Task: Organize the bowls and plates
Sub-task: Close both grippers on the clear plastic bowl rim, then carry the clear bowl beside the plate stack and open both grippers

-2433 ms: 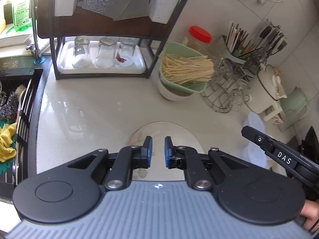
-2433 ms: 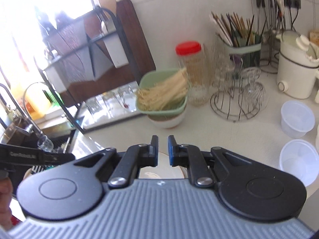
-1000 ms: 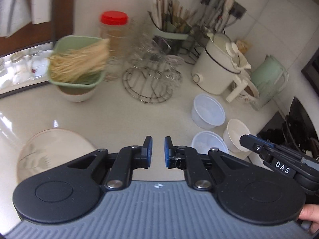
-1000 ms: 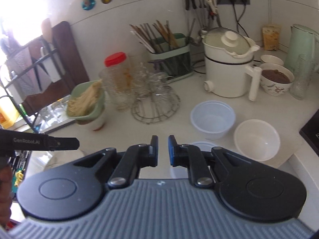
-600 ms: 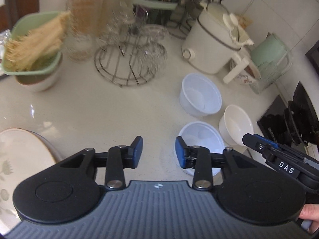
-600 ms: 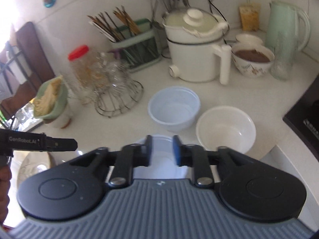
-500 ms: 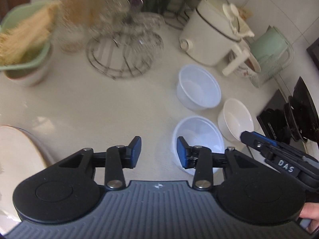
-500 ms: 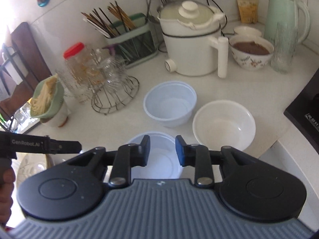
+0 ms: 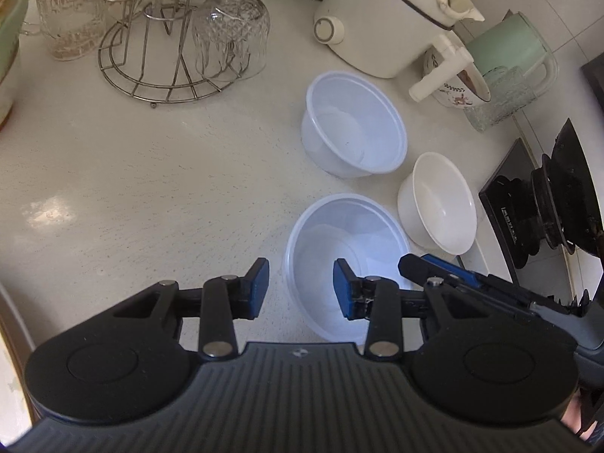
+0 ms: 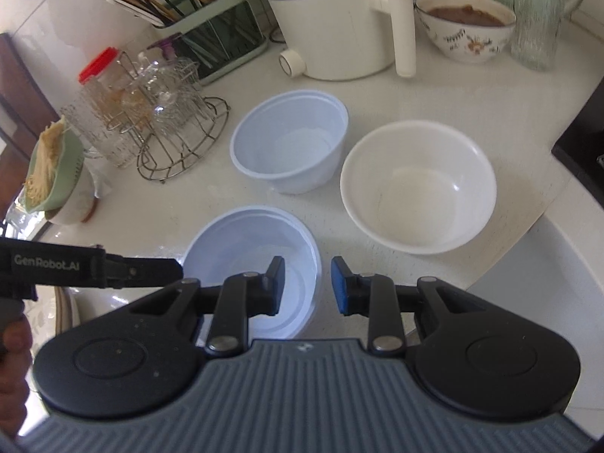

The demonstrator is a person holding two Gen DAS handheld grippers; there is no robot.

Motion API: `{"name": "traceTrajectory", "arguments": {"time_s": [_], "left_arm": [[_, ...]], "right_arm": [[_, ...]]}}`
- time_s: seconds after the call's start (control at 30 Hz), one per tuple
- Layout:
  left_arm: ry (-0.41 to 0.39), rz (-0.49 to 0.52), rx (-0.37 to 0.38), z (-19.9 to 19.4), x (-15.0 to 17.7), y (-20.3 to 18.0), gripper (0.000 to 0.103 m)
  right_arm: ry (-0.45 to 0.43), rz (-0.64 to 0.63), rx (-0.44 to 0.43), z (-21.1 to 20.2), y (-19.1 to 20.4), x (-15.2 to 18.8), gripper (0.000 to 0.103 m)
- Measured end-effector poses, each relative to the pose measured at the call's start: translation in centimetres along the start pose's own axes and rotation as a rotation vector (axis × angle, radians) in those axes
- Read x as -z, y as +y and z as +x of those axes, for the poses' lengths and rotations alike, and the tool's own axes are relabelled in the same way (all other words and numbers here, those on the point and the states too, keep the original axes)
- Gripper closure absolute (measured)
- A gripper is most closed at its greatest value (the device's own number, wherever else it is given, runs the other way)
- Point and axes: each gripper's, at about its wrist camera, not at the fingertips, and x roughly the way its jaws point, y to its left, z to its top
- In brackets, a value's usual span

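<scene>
Left wrist view: left gripper (image 9: 301, 288) spread wide, grasping nothing, its pads straddling the near-left rim of the near bowl (image 9: 351, 234), a translucent plastic one upright on the counter (image 9: 151, 173). Far bowl (image 9: 355, 124), same plastic, just beyond it; white bowl (image 9: 439, 204) just to the right, near the counter edge and beside the stove (image 9: 543, 204). Tip of the right gripper (image 9: 445, 268) entering from the right over the near bowl's right rim. Wire rack (image 9: 166, 64) with upturned glasses at upper left; white pot (image 9: 377, 19), patterned bowl (image 9: 453, 83) and green kettle (image 9: 509, 49) along the back. Right wrist view: right gripper (image 10: 307, 285) released, gripping nothing, left pad inside the near bowl (image 10: 253, 249), right pad outside its right wall, rim lying in the gap. Far bowl (image 10: 290, 139) behind, white bowl (image 10: 419, 185) to the right, the three close together, contact not discernible. Left gripper (image 10: 113, 268) reaching in from the left to the near bowl's left rim. Rack (image 10: 177, 139), red-lidded jar (image 10: 102, 75), chopstick holder (image 10: 215, 41), pot (image 10: 332, 22) and patterned bowl (image 10: 468, 34) with brown contents behind; green noodle bowl (image 10: 56, 166) at far left.
</scene>
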Motion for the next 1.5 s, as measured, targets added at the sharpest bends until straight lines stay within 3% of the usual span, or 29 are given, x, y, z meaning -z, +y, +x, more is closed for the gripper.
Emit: {"name": "traceTrajectory", "arguments": {"time_s": [0.13, 0.3, 0.6, 0.8, 1.2, 1.5], "left_arm": [[0.011, -0.017, 0.002, 0.7, 0.0, 0.2, 0.080], [0.010, -0.049, 0.001, 0.7, 0.2, 0.8, 0.091], [-0.009, -0.138, 0.009, -1.8, 0.9, 2.9, 0.092], [-0.070, -0.220, 0.018, -5.1, 1.4, 5.1, 0.092], [-0.119, -0.316, -0.091, -7.7, 3.7, 10.8, 0.092], [-0.114, -0.294, -0.144, -7.8, 3.9, 12.0, 0.091]], "right_arm": [[0.008, -0.003, 0.003, 0.5, 0.0, 0.1, 0.078], [0.013, -0.016, 0.003, 0.7, 0.0, 0.2, 0.087], [0.022, -0.030, -0.068, 0.2, 1.1, 0.1, 0.087], [0.028, -0.064, -0.120, -0.2, 3.3, -0.6, 0.087], [0.056, -0.191, -0.199, 1.9, 9.6, 0.1, 0.087], [0.093, -0.213, -0.210, 3.4, 11.5, 0.7, 0.087]]}}
